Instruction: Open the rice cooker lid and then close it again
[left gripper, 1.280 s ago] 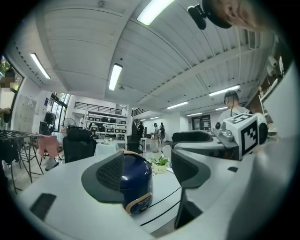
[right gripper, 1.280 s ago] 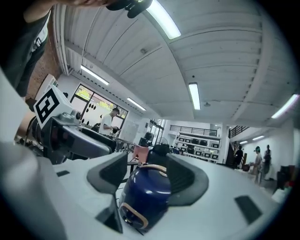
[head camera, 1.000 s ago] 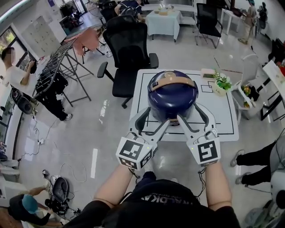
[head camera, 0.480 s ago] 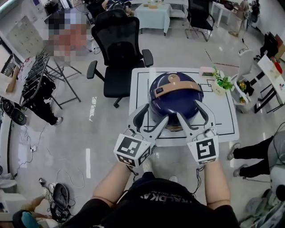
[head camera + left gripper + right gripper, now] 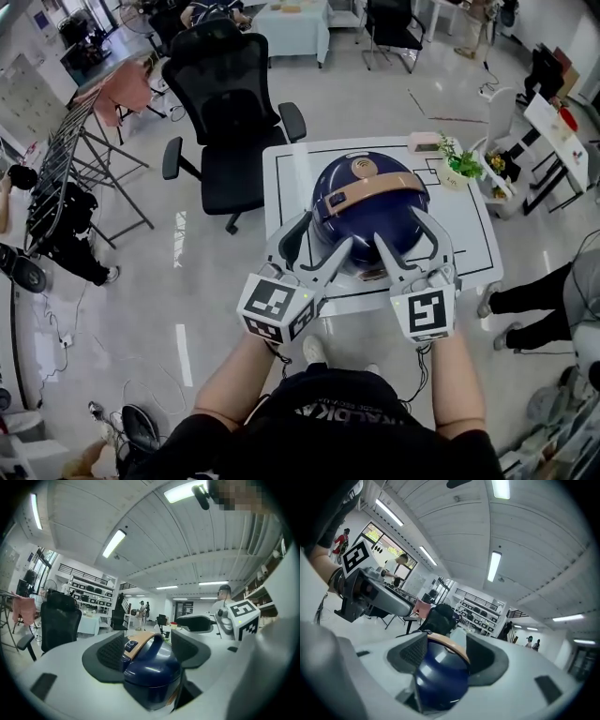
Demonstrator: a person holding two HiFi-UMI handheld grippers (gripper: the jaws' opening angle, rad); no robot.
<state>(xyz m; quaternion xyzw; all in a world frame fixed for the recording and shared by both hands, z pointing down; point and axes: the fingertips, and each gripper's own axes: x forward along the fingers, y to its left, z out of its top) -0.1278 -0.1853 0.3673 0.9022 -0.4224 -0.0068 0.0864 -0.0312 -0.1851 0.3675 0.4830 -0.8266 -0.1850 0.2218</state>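
Fingers (image 5: 110, 651) apart on left gripper (image 5: 328, 232), right gripper (image 5: 397, 227), straddling rice cooker (image 5: 367, 202); table (image 5: 469, 244) only in head view

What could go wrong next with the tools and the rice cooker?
1. The rice cooker stands near the front edge of the small table; a pull might slide it off.
2. The left tool and right tool are open at its rounded, glossy front, so they may slip rather than grip.
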